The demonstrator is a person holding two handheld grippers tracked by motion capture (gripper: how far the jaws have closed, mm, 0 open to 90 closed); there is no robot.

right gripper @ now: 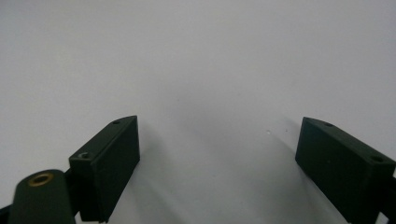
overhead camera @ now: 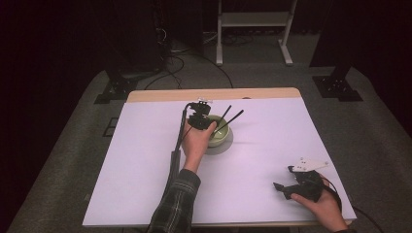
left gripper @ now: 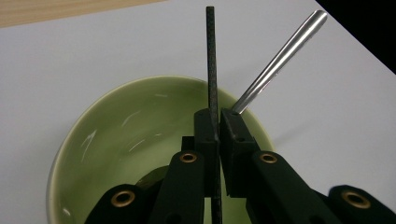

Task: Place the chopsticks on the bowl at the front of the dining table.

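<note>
A pale green bowl (overhead camera: 221,139) sits near the middle of the white table (overhead camera: 141,165). My left gripper (overhead camera: 200,118) hovers over its near-left rim, shut on a thin black stick (overhead camera: 225,115) that rises out of the bowl. In the left gripper view the pads (left gripper: 206,133) pinch the black stick (left gripper: 211,56) above the green bowl (left gripper: 126,135). A silver metal handle (left gripper: 280,56) leans on the rim just right of the jaws, dark in the high view (overhead camera: 236,117). At the table's front right my right gripper (overhead camera: 283,177) rests open, and nothing lies between its fingers (right gripper: 116,158).
A wooden strip (overhead camera: 209,94) edges the far side of the table. Behind it a white frame (overhead camera: 252,19) and black stands rest on the grey floor. A black cable (overhead camera: 174,162) trails beside the left forearm. Bare white table lies left and right of the bowl.
</note>
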